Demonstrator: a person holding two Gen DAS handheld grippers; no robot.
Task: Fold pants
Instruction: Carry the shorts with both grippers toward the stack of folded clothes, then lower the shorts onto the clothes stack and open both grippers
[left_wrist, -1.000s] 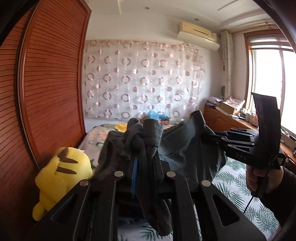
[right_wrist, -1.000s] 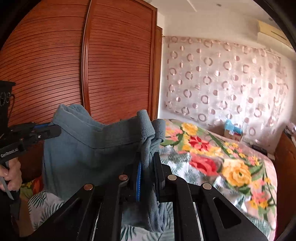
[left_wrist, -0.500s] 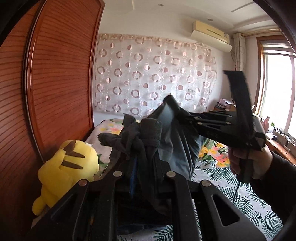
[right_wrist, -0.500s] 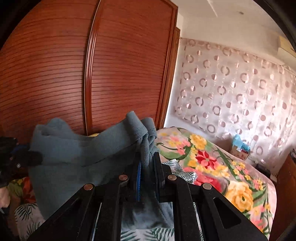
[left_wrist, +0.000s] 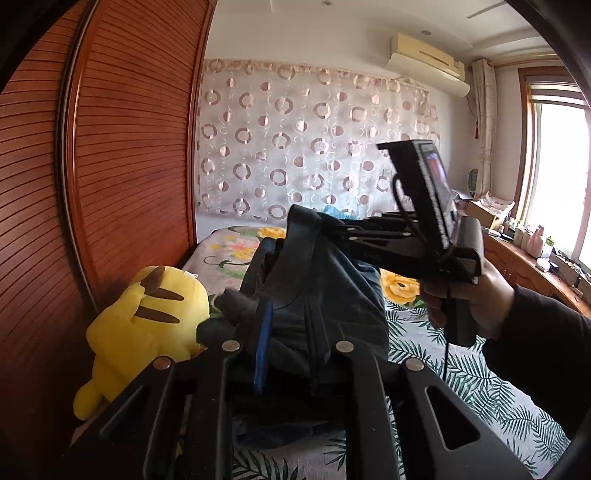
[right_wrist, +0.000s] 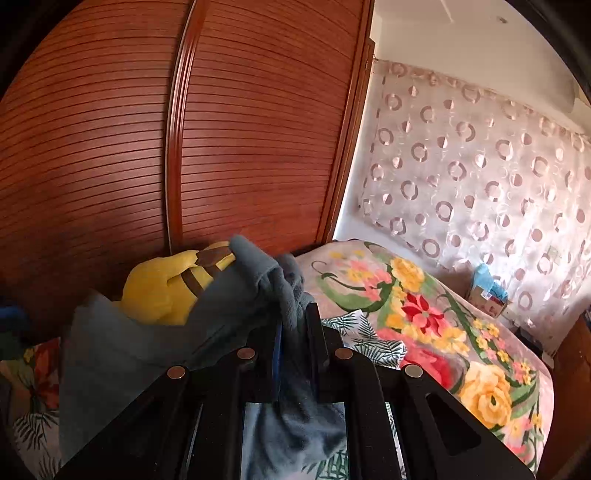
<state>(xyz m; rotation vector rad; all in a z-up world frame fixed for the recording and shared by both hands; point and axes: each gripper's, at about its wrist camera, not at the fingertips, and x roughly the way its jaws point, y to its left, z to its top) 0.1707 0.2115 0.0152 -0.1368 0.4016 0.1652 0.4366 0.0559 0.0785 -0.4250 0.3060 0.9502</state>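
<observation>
Above the bed (right_wrist: 461, 332), near its wardrobe-side edge, both grippers clamp the pants (left_wrist: 317, 295): left gripper (left_wrist: 288, 332) loosening, right gripper (right_wrist: 295, 339) firm. No writing legible. Only the left view shows the window (left_wrist: 554, 177).

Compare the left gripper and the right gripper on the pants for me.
The left gripper has a thick, dark bunch of the pants between its opening jaws; the right gripper stays pinched on a thinner grey-blue edge. In the left view, the right gripper reaches across from the side. Both hold fabric above the bed.
</observation>
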